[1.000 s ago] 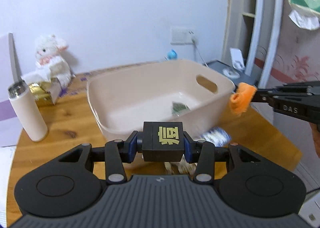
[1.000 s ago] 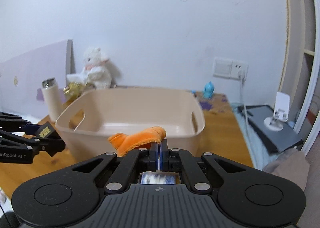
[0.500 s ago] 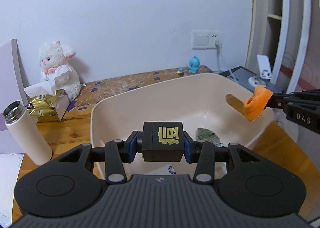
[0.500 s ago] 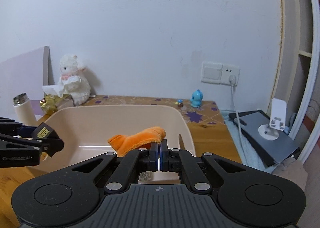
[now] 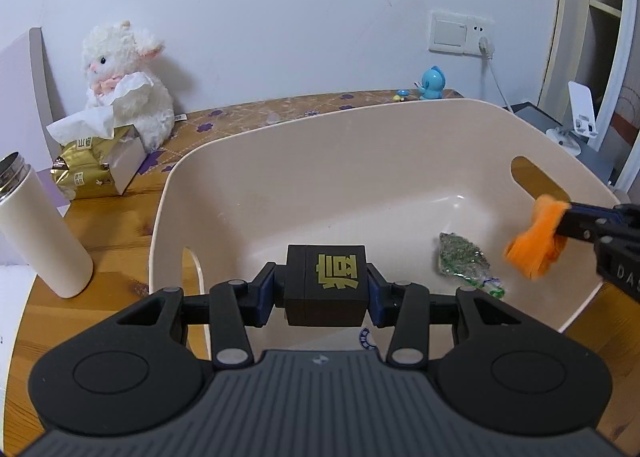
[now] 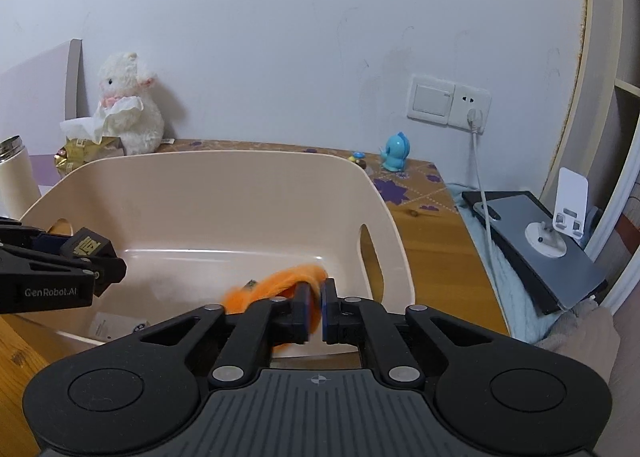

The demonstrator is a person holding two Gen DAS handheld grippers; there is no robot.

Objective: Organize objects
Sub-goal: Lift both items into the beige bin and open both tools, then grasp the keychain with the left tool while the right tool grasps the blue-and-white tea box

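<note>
A beige plastic bin [image 5: 320, 121] stands on the wooden table. Above its near side, my left gripper [image 5: 326, 287] is shut on a black cube [image 5: 326, 277] with a gold character; the right wrist view has that gripper [image 6: 100, 257] at the left. My right gripper [image 6: 316, 309] hangs over the bin's right end [image 6: 384, 197]. Its jaws are slightly parted, with a blurred orange plush piece [image 6: 276, 283] still at the tips. From the left wrist view the plush [image 5: 534, 247] droops from those tips [image 5: 568, 217]. A green packet [image 5: 462, 257] lies on the bin floor.
A white flask [image 5: 40, 229], a gold tissue pack [image 5: 96, 169] and a white plush lamb [image 5: 124, 77] sit left of the bin. A blue figurine [image 6: 396, 153] stands by the wall. Right of the table, a tablet and phone stand [image 6: 560, 225]. A white packet [image 6: 116, 325] lies in the bin.
Both grippers have moved forward over the bin and dipped lower. The right jaws have parted a little and the orange plush sags from them. The left keeps the cube.
</note>
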